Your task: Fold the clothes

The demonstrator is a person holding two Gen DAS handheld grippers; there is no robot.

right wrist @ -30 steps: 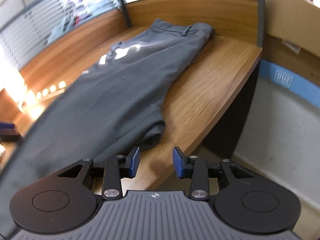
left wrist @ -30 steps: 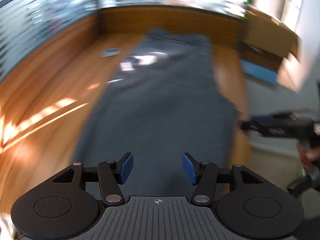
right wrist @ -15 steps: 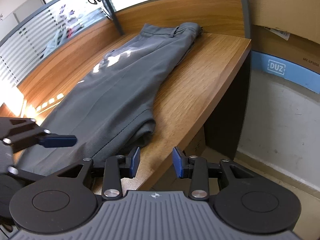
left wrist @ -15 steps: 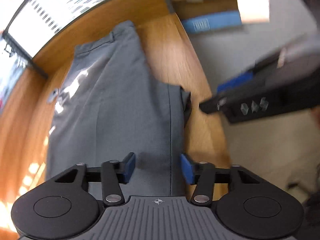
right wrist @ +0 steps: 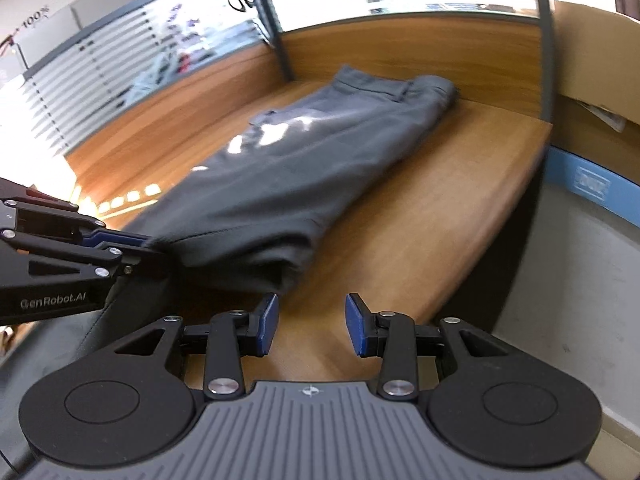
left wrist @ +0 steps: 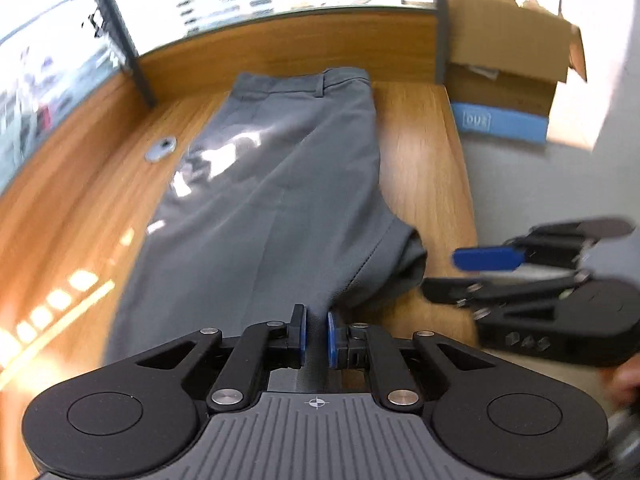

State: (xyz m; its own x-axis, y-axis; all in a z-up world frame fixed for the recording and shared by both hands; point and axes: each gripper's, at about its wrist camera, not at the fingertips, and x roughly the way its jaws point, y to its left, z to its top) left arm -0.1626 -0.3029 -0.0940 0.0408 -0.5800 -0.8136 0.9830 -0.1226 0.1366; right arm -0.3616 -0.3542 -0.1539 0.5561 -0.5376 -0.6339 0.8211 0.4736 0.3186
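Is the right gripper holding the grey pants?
No, the right gripper has its jaws wide open over the bare wooden table, just beside the hem of the grey pants.

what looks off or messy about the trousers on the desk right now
The grey trousers lie mostly flat, but the hem end nearest the desk edge is bunched and curled under. Nothing looks spilled or damaged.

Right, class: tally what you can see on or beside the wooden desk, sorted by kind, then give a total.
Grey trousers: 1
Round desk grommet: 1
Cardboard box: 1
Handheld tools: 2 (left tool, right tool)
Total: 5
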